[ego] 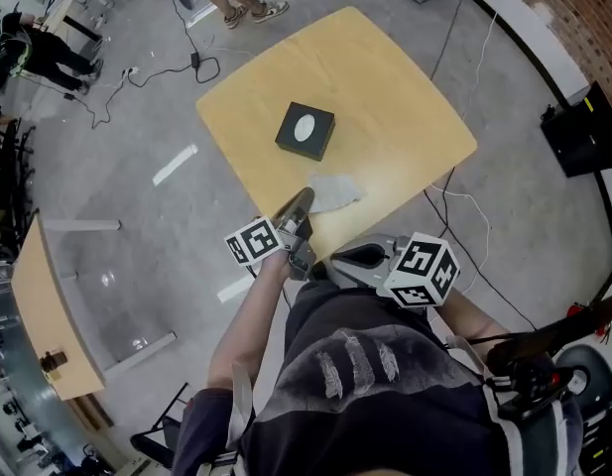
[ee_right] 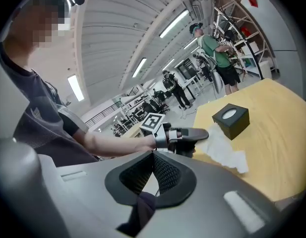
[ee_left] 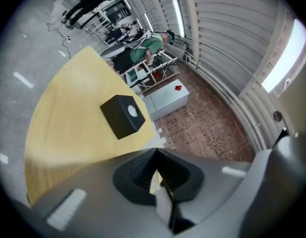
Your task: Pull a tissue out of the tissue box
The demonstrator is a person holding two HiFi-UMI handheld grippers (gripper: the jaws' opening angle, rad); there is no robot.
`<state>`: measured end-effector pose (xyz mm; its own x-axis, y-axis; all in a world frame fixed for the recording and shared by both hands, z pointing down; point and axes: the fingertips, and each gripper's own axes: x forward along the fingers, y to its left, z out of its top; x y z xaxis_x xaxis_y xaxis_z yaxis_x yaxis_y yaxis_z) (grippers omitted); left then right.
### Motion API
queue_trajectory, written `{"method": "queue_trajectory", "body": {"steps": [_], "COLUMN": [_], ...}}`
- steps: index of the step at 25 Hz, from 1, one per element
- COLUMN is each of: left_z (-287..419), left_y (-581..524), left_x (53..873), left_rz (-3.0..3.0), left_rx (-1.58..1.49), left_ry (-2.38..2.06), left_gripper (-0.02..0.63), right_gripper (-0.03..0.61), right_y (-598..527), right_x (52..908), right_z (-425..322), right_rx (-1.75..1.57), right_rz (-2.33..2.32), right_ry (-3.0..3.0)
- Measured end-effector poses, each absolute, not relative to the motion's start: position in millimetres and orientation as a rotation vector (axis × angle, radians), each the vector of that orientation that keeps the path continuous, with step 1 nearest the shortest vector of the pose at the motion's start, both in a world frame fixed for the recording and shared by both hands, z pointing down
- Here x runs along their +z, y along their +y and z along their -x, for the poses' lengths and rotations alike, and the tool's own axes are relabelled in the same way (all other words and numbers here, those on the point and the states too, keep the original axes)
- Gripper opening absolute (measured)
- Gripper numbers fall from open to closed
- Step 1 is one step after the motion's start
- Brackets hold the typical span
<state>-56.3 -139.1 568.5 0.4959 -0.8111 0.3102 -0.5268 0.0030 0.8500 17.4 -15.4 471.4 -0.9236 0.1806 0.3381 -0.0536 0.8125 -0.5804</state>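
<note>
Our left gripper (ee_left: 155, 152) has its jaws pressed together, tip to tip, and its own view shows nothing standing between them. In the head view and the right gripper view the tips lie at the near edge of the tissue (ego: 337, 190), touching it. Whether a corner is nipped in the closed jaws we cannot tell. Our right gripper (ee_right: 153, 155) is clenched too, its ribbed pads meeting with nothing between them.

The left gripper points across the table (ego: 385, 97) toward the far side, tilted a little downward, with its marker cube (ego: 254, 241) behind it. The right gripper hangs just off the table's near edge, close to our body and just beside the left one, and its own cube (ego: 422, 269) sits to the right.

The tissue lies rumpled on the wood, pale grey-white, between the grippers and the box (ego: 306, 131), apart from the box. The box is black, with a pale oval opening on top. It stands near the middle of the table, well apart from both grippers.

Farther out, the table is light wood with rounded corners, on a grey floor (ego: 137, 157). Beyond it cables (ego: 172, 70) trail across the floor, a second table (ego: 38, 305) stands at our left, and someone's feet (ego: 251, 10) show at the far side. In the right gripper view a person in a green shirt (ee_right: 218, 48) stands by shelving in the background.
</note>
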Motion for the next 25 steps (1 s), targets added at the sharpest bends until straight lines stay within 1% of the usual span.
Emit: {"method": "queue_trajectory", "body": {"steps": [8, 10, 13, 16, 18, 19, 23, 25], "left_z": [83, 86, 88, 99, 109, 113, 125, 135], "left_y": [-113, -110, -102, -94, -88, -85, -82, -82], "left_x": [617, 625, 636, 644, 648, 649, 653, 653], "left_rz": [-1.535, -1.510, -1.483, -1.443, -1.419, -1.413, -1.405, -1.405], "left_rx": [-0.130, -0.070, 0.033, 0.153, 0.243, 0.280, 0.348, 0.371], "left_ry": [-1.348, -1.386, -1.419, -1.493, -1.552, -1.570, -1.569, -1.586], "left_gripper": [0.005, 0.021, 0.090, 0.190, 0.285, 0.309, 0.353, 0.357], "right_gripper": [-0.003, -0.003, -0.003, -0.003, -0.003, -0.003, -0.003, -0.003], "right_y": [-27, -30, -30, -32, -36, -38, -45, -47], "right_x": [473, 474, 477, 478, 478, 477, 478, 481], "right_z": [-25, -31, -38, -41, -42, -42, -39, -36], "right_rx": [0.820, 0.824, 0.823, 0.821, 0.825, 0.830, 0.841, 0.839], "right_rz": [0.178, 0.184, 0.203, 0.215, 0.211, 0.206, 0.174, 0.161], "right_ry": [-2.608, -2.610, -2.604, -2.600, -2.605, -2.608, -2.616, -2.622]}}
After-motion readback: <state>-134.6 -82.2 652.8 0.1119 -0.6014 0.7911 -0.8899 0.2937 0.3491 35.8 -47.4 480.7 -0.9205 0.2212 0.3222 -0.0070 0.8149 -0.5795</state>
